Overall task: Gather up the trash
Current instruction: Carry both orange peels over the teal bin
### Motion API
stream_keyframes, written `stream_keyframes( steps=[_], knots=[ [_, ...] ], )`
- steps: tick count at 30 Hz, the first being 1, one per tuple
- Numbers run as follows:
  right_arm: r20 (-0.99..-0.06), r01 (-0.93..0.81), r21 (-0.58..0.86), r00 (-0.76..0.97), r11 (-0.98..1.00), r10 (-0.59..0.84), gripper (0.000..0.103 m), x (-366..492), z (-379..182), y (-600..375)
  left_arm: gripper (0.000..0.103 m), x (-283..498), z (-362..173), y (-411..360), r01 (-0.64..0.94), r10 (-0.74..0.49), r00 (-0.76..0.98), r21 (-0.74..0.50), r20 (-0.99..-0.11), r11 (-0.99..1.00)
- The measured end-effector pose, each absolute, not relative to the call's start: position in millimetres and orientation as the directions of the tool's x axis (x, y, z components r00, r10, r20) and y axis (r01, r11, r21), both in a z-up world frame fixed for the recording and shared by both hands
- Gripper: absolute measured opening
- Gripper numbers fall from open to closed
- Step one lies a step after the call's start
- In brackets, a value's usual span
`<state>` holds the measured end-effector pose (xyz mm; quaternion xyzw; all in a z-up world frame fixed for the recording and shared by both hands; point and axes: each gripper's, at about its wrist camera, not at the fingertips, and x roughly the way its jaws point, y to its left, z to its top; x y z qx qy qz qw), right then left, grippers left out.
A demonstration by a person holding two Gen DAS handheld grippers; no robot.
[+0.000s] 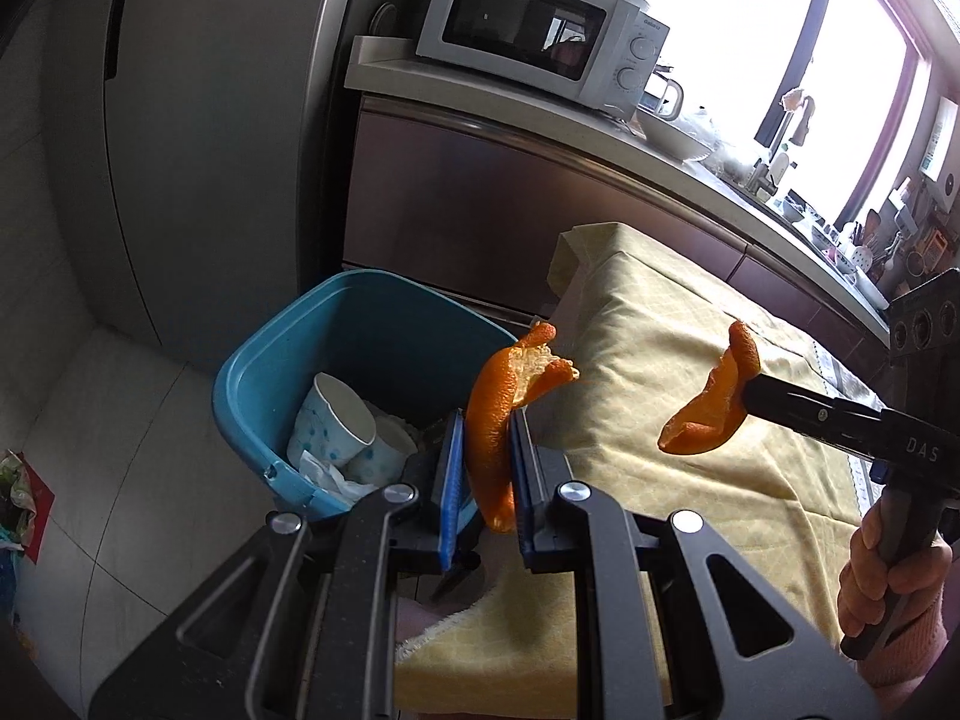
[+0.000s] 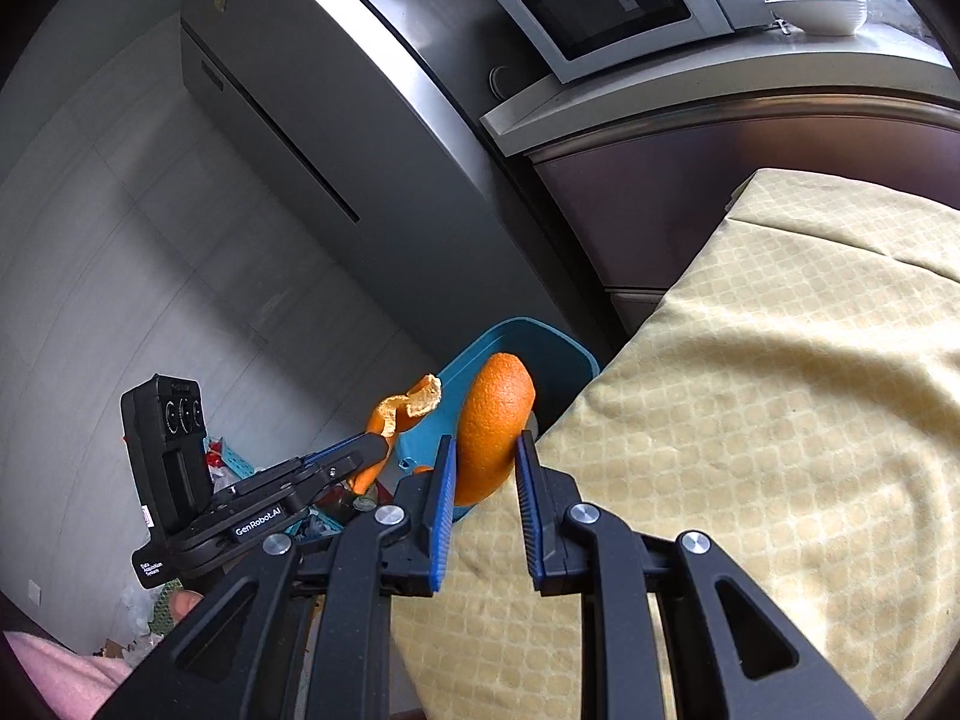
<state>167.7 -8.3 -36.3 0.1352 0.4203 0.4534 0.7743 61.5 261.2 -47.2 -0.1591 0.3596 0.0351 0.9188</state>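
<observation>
Pretty sure I'm in a home kitchen: white microwave oven on the pale worktop, tall steel fridge, crockery by the window.

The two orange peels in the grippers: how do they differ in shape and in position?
The left peel is long, with a torn, curled tip; the right peel is a broader, smooth-skinned curved piece. The left peel hangs beside the blue bin; the right peel is over the yellow cloth, farther from the bin. Both are orange, each pinched between blue fingers.
</observation>
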Motion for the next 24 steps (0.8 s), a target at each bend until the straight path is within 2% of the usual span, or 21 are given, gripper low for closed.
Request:
stream_keyframes(
  steps=[24],
  knots=[
    [-0.566,-0.618,0.562,0.196,0.549,0.801,0.018,178,-33,36,0.015,66,-61,278,-0.237,-0.006,0.721,-0.255,-0.693,0.937]
  ],
)
